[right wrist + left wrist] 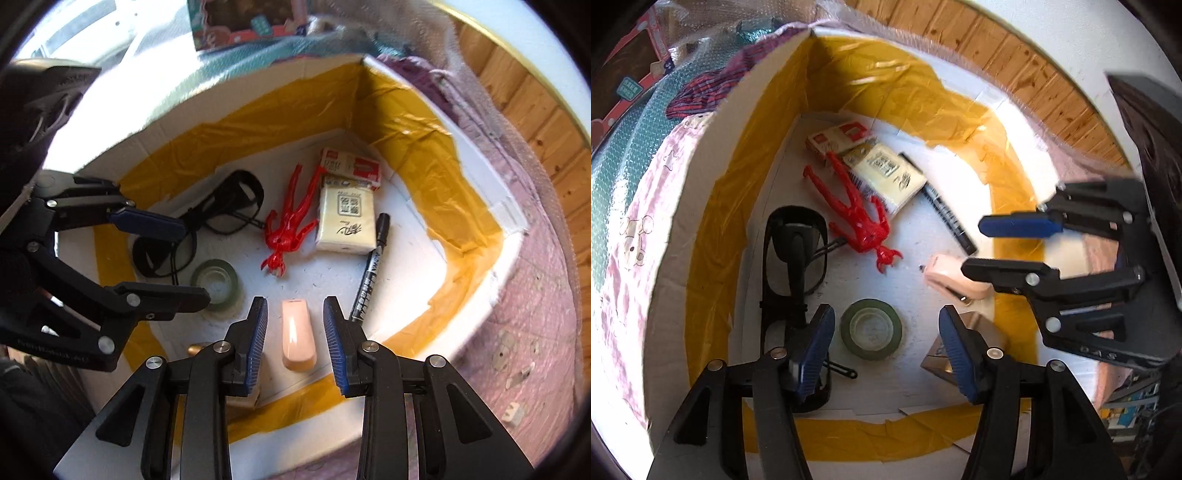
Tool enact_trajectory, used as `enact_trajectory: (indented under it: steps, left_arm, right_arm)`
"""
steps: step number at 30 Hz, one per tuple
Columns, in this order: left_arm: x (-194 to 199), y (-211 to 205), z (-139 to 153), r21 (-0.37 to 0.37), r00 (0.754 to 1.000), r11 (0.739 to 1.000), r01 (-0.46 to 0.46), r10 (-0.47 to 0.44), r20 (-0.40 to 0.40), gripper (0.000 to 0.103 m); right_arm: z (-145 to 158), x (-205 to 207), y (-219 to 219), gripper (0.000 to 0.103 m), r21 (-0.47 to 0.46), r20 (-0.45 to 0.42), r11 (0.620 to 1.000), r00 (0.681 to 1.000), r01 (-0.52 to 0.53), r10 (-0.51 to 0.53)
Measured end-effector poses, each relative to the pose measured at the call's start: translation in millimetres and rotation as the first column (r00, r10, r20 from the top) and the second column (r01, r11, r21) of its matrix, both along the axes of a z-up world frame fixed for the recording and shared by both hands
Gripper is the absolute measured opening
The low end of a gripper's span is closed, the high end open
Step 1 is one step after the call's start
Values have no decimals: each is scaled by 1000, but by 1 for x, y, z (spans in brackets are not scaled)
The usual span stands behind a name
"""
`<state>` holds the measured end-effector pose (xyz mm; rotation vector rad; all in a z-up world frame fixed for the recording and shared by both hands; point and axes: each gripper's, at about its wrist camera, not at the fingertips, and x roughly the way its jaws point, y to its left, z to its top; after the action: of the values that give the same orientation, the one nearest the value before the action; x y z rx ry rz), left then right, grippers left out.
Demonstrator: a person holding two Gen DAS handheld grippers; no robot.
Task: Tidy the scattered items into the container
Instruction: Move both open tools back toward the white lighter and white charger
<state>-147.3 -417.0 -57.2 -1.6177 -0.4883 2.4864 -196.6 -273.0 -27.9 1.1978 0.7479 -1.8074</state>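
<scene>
Open right claw point(295, 343) over stapler point(298, 338)

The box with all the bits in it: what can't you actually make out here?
- Shiny gold object: left view, right finger covers it.
- Glasses, near end: left view, behind left finger.
- Marker lettering: too small.
- Stapler underside: unseen.

the left black plastic two-finger gripper point(886, 350) has angular linkage arms with triangular cut-outs, silver round screw heads at the joints, and ribbed dark blue pads point(816, 350) on the inner finger faces. the right black plastic two-finger gripper point(295, 343) is built the same, with blue ribbed pads point(258, 343); its body bears faint raised lettering, too blurred to read.
</scene>
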Motion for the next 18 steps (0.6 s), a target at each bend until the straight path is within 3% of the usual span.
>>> enact_trajectory:
  steps: [4, 7, 11, 18]
  left_arm:
    - [11, -2, 13, 43, 999, 999, -20, 23, -50, 60]
    - [19, 4, 20, 20, 997, 1000, -17, 19, -77, 60]
    - [28, 17, 28, -23, 995, 1000, 4, -7, -96, 60]
    - [47, 40, 45, -30, 990, 999, 42, -46, -135, 60]
  right_arm:
    - [16, 6, 23, 34, -111, 5, 989, 995, 97, -97]
    - [26, 13, 33, 34, -208, 34, 963, 986, 168, -165]
    - [31, 23, 50, 34, -314, 77, 917, 969, 248, -236]
    - [34, 47, 88, 34, -429, 158, 822, 927, 374, -340]
